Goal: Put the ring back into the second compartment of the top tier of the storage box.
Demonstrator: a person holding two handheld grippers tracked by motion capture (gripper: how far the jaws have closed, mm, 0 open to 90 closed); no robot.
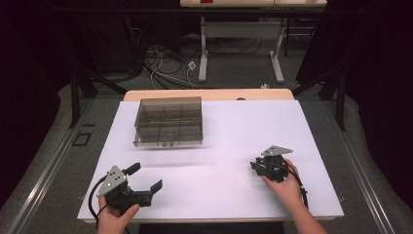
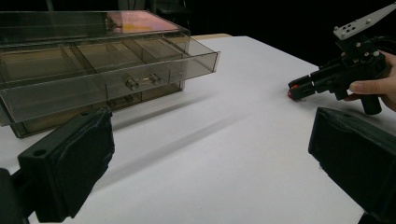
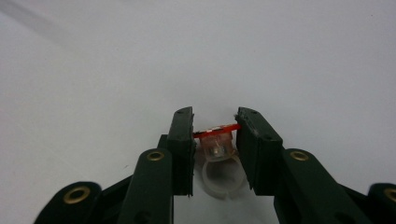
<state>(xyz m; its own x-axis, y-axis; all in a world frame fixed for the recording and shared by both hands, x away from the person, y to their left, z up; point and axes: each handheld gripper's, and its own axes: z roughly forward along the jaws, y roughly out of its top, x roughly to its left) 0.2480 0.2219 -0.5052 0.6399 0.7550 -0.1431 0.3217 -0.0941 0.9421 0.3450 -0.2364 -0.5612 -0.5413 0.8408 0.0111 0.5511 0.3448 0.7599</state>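
Note:
A small clear plastic ring with a flat red top [image 3: 217, 145] sits between the pads of my right gripper [image 3: 215, 135], which is shut on it. That gripper [image 1: 255, 166] is at the right of the white table, its tip low over the surface and pointing left. In the left gripper view it [image 2: 295, 89] shows a red speck [image 2: 290, 94] at its tip. My left gripper [image 1: 145, 176] is at the near left, open, with nothing between its wide-apart jaws [image 2: 210, 156]. A smoky transparent drawer box [image 1: 168, 122] stands at the back left; its top drawer [image 2: 107, 79] is pulled out.
The white sheet [image 1: 219, 146] covers the table. Bare surface lies between the two grippers and in front of the drawer box. Beyond the far edge stand a second table's legs [image 1: 203, 58] and loose cables [image 1: 160, 63] on the floor.

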